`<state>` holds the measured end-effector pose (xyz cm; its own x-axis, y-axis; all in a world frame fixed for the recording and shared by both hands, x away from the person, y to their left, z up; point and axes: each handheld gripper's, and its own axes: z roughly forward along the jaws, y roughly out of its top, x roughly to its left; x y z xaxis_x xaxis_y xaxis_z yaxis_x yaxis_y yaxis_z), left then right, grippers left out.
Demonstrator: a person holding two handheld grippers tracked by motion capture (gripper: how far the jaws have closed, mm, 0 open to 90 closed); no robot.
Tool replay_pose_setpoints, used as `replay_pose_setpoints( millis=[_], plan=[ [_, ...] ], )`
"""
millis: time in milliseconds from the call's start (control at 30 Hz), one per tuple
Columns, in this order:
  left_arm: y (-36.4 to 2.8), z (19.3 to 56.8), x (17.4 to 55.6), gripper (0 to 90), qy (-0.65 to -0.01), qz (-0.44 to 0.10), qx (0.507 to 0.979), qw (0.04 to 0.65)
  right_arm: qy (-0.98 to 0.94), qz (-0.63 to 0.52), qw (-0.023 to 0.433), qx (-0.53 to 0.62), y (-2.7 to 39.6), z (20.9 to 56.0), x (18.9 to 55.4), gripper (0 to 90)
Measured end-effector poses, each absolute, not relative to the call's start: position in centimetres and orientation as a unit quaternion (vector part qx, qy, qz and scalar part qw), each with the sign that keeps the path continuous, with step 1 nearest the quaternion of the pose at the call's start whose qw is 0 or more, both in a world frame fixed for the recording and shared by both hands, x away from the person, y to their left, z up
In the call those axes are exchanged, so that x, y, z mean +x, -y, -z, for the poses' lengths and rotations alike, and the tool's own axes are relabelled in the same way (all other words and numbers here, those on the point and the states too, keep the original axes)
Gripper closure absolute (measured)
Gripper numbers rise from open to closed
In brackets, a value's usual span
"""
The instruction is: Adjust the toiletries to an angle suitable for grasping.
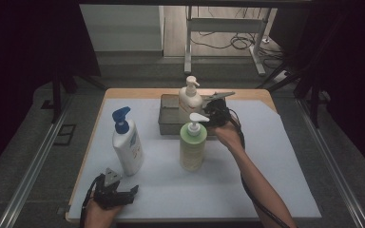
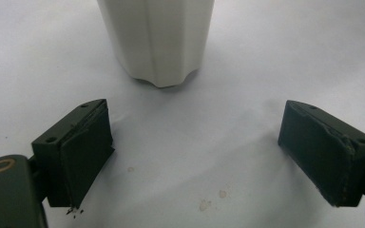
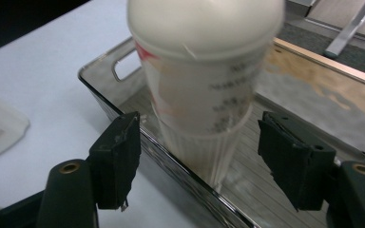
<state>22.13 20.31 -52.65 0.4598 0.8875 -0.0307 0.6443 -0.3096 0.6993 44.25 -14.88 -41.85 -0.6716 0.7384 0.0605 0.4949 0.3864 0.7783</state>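
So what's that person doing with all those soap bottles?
A person holds a gripper in each hand. The right gripper has its jaws open on either side of a cream pump bottle standing in a metal tray, not squeezing it. The left gripper rests open near the white, blue-pump bottle. A green bottle stands between.

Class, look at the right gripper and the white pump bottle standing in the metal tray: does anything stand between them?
Nothing visible does. The right gripper faces the white pump bottle with its jaws open either side of it, not touching. The metal tray has its near rim below the jaws, not between them and the bottle's body.
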Motion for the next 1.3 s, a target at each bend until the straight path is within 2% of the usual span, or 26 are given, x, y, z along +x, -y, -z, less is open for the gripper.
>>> replay_pose_setpoints(
  millis=[133, 533, 900, 1133, 1300],
  plan=[
    [-20.3, 52.6, 22.1, 10.6, -0.486, -0.183, 0.788, 0.331, -0.819, -0.403, 0.158, 0.377, 15.6, 42.0, 44.0, 33.3],
    [-20.3, 52.6, 22.1, 10.6, -0.486, -0.184, 0.788, 0.33, -0.805, -0.397, 0.155, 0.413, 17.4, 42.6, 44.8, 61.1],
    [-20.3, 52.6, 22.1, 10.6, -0.486, -0.183, 0.788, 0.33, -0.801, -0.386, 0.157, 0.429, 16.9, 42.9, 46.6, 88.2],
    [-20.3, 52.6, 22.1, 10.6, -0.486, -0.183, 0.788, 0.33, -0.803, -0.375, 0.162, 0.435, 15.7, 43.5, 47.7, 89.6],
    [-20.3, 52.6, 22.1, 10.6, -0.486, -0.183, 0.788, 0.33, -0.803, -0.372, 0.149, 0.44, 15.2, 44.2, 48.4, 89.6]
  ],
)
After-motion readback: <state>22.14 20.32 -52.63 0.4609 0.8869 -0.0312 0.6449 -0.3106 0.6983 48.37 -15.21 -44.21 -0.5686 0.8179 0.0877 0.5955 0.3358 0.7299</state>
